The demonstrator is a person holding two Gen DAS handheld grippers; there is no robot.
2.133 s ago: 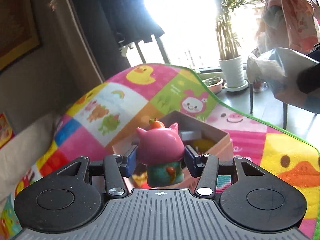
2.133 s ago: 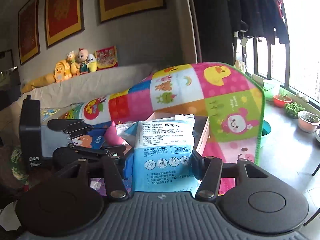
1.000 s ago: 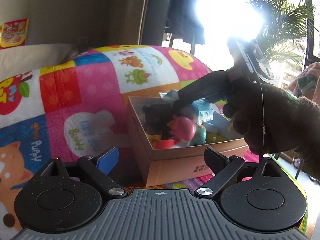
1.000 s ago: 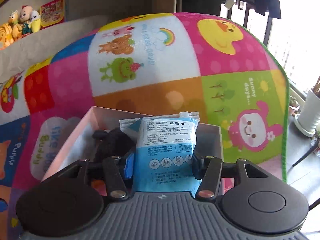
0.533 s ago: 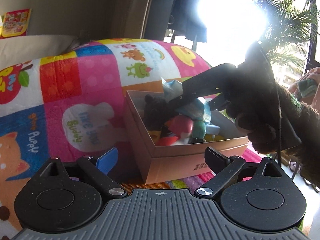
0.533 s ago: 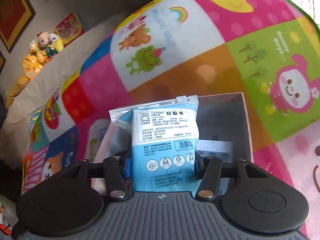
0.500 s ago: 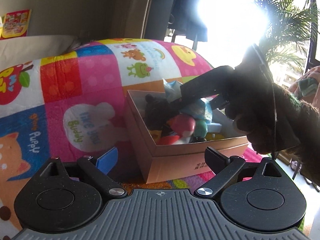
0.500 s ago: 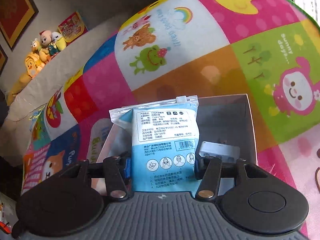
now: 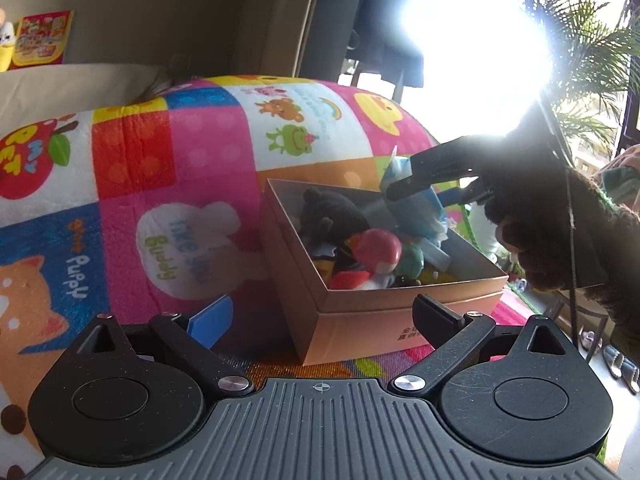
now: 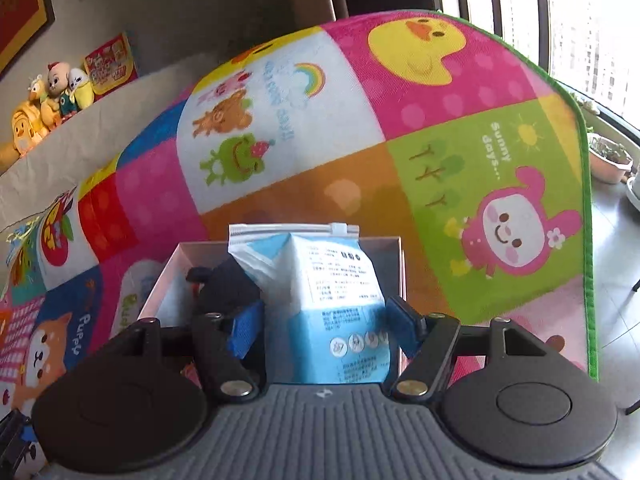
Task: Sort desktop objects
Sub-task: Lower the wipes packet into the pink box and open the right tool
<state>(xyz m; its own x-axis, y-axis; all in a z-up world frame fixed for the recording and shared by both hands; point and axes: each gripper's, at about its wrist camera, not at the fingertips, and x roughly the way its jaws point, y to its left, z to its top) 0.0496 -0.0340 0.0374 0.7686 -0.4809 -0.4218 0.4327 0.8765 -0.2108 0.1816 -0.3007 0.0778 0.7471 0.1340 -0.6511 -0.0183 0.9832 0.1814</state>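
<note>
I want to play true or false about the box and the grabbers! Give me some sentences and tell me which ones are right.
1. The box sits on a colourful mat. True.
2. The box is empty. False: it holds a black plush toy, a pink toy and more.
3. A blue packet stands between the fingers of the right gripper. True; those fingers have just been opening around it.
4. The left gripper holds the pink toy. False: its fingers have just been opening and have nothing between them; the pink toy lies in the box.
</note>
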